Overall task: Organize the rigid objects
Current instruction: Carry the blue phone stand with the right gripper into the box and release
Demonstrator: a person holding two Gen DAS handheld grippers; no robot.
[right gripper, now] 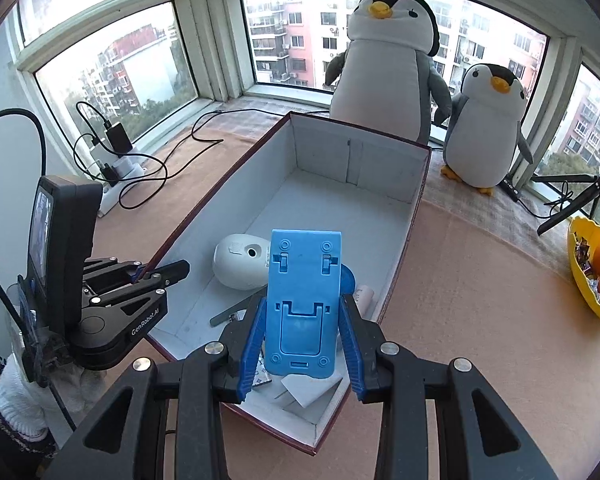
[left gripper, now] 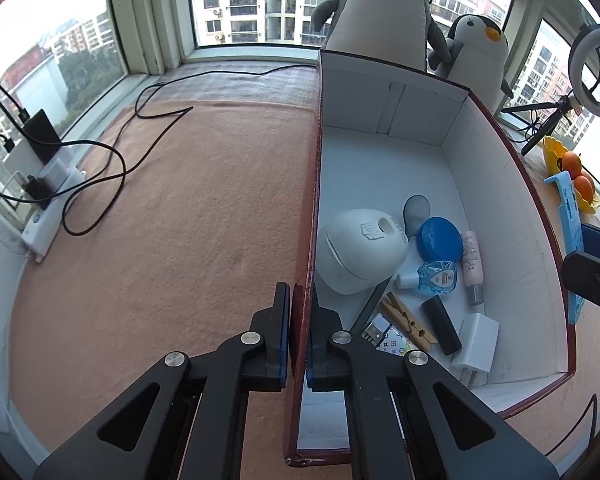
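Pinching the near left wall of the box (left gripper: 500, 184), the left hand-held gripper (left gripper: 299, 320) had its blue pads closed tight on the dark red cardboard edge, one finger outside and one inside. So that side was basically just clamped on the wall.

Right hand-held gripper (right gripper: 303, 344) was gripping a blue phone stand (right gripper: 302, 304), holding it upright by its two long edges, with the back side and its fold-out tab facing the camera. It sat above the near end of the box, and I couldn't tell if it was touching anything underneath.

Inside the box, all bunched at the near end: a white mouse-shaped gadget (left gripper: 360, 250), a round blue tin (left gripper: 439, 239), a small clear-blue bottle (left gripper: 436, 277), a pink tube (left gripper: 471, 262), a wooden clothespin (left gripper: 408, 320), a black stick-like thing (left gripper: 441, 325) and a white charger plug (left gripper: 478, 340). Far end of the box was bare white.

The box sat on a surface with a tan cloth (left gripper: 180, 220). Two plush penguins (right gripper: 384, 64) stood behind it by the window, and a yellow bowl with oranges (right gripper: 592, 272) was off to the right.
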